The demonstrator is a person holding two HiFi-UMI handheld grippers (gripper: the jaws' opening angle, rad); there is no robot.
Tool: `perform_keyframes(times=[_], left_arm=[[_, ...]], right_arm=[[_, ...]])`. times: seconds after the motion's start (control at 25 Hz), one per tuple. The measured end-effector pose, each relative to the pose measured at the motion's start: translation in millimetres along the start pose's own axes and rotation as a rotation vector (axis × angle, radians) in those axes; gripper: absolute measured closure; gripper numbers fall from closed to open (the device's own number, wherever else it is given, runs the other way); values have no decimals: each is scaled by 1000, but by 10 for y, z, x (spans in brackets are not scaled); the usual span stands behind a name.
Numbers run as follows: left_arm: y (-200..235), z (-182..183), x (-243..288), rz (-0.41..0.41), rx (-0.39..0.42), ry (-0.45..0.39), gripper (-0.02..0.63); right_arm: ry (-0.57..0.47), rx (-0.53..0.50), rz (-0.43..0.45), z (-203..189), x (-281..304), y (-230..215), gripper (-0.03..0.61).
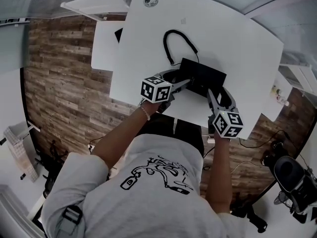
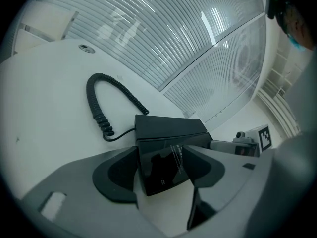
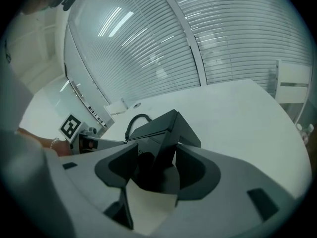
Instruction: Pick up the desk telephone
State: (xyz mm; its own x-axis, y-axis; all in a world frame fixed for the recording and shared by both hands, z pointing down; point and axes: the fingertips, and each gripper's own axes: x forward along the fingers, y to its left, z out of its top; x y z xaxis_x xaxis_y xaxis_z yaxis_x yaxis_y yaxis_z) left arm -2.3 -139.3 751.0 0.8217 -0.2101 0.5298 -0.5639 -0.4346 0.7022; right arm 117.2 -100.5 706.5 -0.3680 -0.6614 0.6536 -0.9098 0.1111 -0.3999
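A black desk telephone (image 1: 202, 76) rests on the white table (image 1: 237, 43), near its front edge, with its coiled cord (image 1: 178, 41) looping away behind it. My left gripper (image 1: 183, 80) reaches in from the left and my right gripper (image 1: 216, 94) from the front right. In the left gripper view the telephone (image 2: 168, 133) has its near corner between the wide-spread jaws of the left gripper (image 2: 161, 170), and the cord (image 2: 96, 103) lies to the left. In the right gripper view another corner of the telephone (image 3: 163, 128) sits between the open jaws of the right gripper (image 3: 157, 170).
A round cable grommet (image 1: 150, 1) sits at the table's far side. A second white table (image 1: 104, 51) adjoins on the left, over the wood floor (image 1: 64, 93). An office chair (image 1: 292, 175) stands at the lower right. Small items (image 1: 280, 95) lie on a side surface at the right.
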Motion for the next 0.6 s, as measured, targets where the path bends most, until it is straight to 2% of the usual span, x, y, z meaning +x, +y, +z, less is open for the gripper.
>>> perform_keyframes(times=[0.12,0.6], left_arm=[[-13,2,-19,18,23,11,342],[-266,299,-334,34,53,-45,342]], right_arm=[[8,20,-6,4,-13,18,357],[-33,-9,7,307,-255,268,357]])
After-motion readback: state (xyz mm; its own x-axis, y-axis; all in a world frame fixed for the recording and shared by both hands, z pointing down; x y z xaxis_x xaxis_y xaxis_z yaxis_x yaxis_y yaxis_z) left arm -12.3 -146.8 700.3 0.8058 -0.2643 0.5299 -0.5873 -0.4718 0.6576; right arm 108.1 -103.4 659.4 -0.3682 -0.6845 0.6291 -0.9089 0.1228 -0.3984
